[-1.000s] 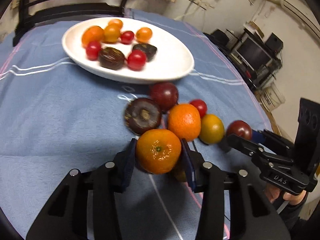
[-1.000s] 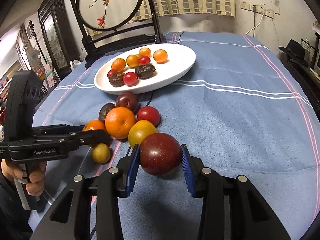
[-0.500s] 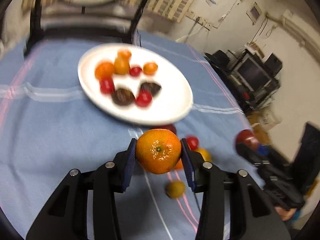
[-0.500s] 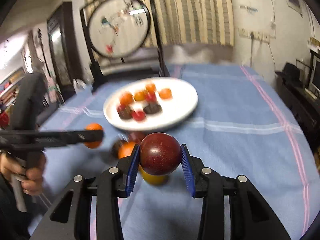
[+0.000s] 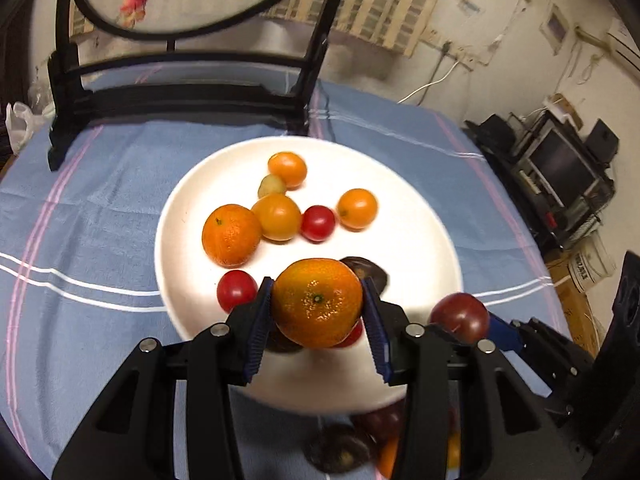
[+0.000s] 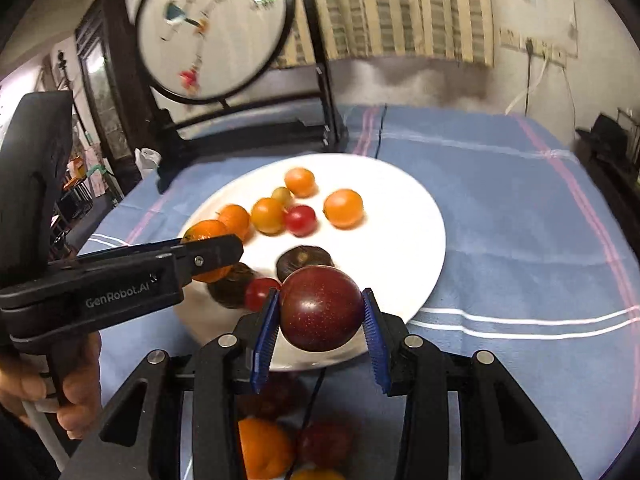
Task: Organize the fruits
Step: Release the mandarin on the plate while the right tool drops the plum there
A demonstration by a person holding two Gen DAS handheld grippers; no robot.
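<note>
From the left tongs' camera, the left tongs (image 5: 317, 314) are pinching a mandarin (image 5: 317, 304) — both blue pads lie flat against its sides, stem dimple facing the lens. The fruit hangs over the near part of the white plate (image 5: 420, 240), which spreads ahead of and below the tongs on the blue tablecloth (image 5: 100, 208). So the drop spot lies straight down and a little forward; bare white shows to the right of the mandarin, while a cherry tomato (image 5: 236, 290) and a dark fruit (image 5: 366, 274) sit just beside the tips. At the right edge the other tongs carry a dark red plum (image 5: 460, 316) beside the plate's near right rim.

From the right tongs' camera, the right tongs (image 6: 320, 316) hold that plum (image 6: 320, 308) between the pads — the grip has just slackened a touch, yet the plum sits between the pads and looks held. It hangs over the plate's near edge (image 6: 416, 280), with open white ahead and to the right. The left tongs (image 6: 208, 254) reach in from the left with the mandarin (image 6: 206, 232) over the plate's left side, the person's hand (image 6: 76, 392) on the handle. I'd judge both are about equally close to setting down, each on its own side. More loose fruit (image 6: 264, 448) lies on the cloth beneath the tongs, blurred.
</note>
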